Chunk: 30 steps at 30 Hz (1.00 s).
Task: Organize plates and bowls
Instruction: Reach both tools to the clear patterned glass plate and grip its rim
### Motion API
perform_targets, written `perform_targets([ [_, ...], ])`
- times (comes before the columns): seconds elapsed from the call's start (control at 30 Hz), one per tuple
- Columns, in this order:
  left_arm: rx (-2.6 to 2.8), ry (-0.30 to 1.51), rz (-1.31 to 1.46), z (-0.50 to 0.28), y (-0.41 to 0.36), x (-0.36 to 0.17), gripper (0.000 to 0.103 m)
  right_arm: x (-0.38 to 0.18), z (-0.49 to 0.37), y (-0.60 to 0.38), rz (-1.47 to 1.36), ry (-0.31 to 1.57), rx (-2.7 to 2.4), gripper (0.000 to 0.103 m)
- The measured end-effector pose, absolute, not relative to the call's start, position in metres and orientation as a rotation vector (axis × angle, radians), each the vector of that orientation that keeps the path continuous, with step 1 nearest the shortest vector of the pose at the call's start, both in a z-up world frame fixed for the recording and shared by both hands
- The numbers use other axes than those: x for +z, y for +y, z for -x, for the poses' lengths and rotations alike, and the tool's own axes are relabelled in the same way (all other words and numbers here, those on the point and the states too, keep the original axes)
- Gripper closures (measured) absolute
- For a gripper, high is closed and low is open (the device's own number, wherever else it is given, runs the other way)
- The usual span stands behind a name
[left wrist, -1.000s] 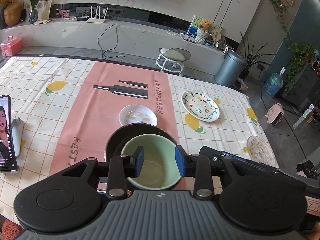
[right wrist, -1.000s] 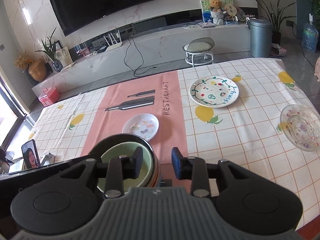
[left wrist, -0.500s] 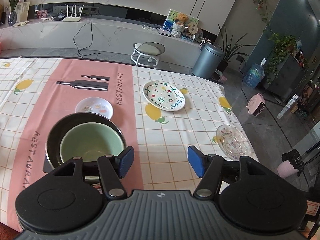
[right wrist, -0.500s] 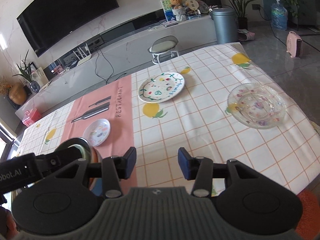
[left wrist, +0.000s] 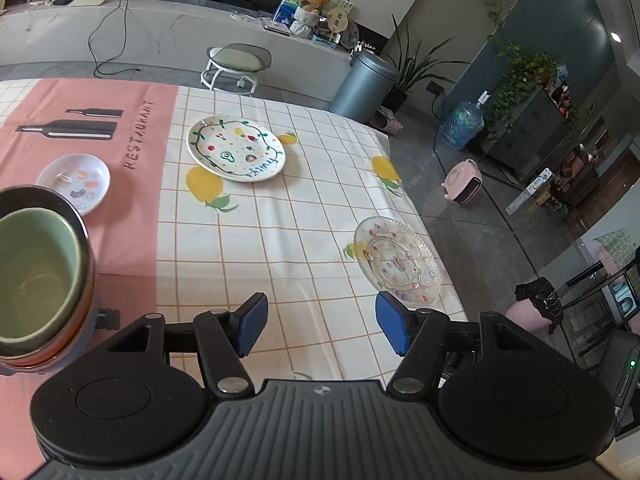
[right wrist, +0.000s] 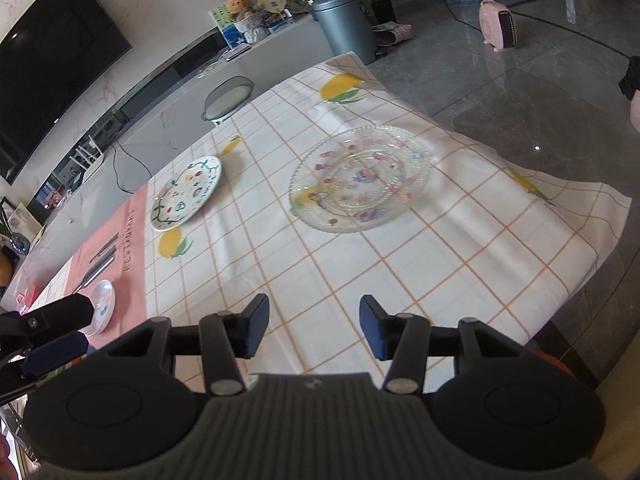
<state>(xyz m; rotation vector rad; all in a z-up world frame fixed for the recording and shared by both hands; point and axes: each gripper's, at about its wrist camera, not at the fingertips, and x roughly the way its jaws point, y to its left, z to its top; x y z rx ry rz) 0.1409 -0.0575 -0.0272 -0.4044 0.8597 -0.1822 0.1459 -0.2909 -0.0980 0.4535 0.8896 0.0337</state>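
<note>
Left gripper [left wrist: 318, 328]: we tilt it down, jaws wide, nothing inside.
Right gripper [right wrist: 312, 330]: tilted down, jaws opening, nothing inside.
Glass plate [right wrist: 360, 178]: near table's right edge.
Green bowl [left wrist: 34, 272]: stacked, left.
Room: bare tablecloth [right wrist: 320, 264] ahead.

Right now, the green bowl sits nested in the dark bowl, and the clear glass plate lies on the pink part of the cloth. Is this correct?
Not fully. The green bowl does sit nested in the dark bowl, but the clear glass plate lies on the white checked part of the cloth, near the table's edge. The left wrist view shows this.
</note>
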Motion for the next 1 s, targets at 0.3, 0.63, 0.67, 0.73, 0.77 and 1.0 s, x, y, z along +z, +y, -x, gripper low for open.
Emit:
perform_targets([
  [0.3,-0.199,0.934,0.367,-0.179,-0.097,-0.057,0.033,-0.12,-0.167,-0.346,-0.518,0.884,-0.038,0.053],
  [0.63,-0.329,0.926,0.413,-0.224,-0.124,-0.084,0.035,-0.137,-0.21,-0.397,-0.551,0.835,-0.106,0.059],
  [0.67,-0.336,0.925,0.426,-0.229,-0.126,-0.087,0.035,-0.14,-0.214,-0.399,-0.561,0.837,-0.1,0.062],
  [0.73,-0.357,0.918,0.466,-0.239,-0.127,-0.096,0.036,-0.144,-0.223,-0.401,-0.582,0.835,-0.074,0.063],
  [0.77,-0.349,0.924,0.477,-0.244,-0.127,-0.1,0.038,-0.145,-0.226,-0.401,-0.587,0.834,-0.062,0.063],
  [1.0,-0.288,0.914,0.457,-0.258,-0.128,-0.119,0.047,-0.157,-0.251,-0.397,-0.589,0.845,-0.021,0.063],
])
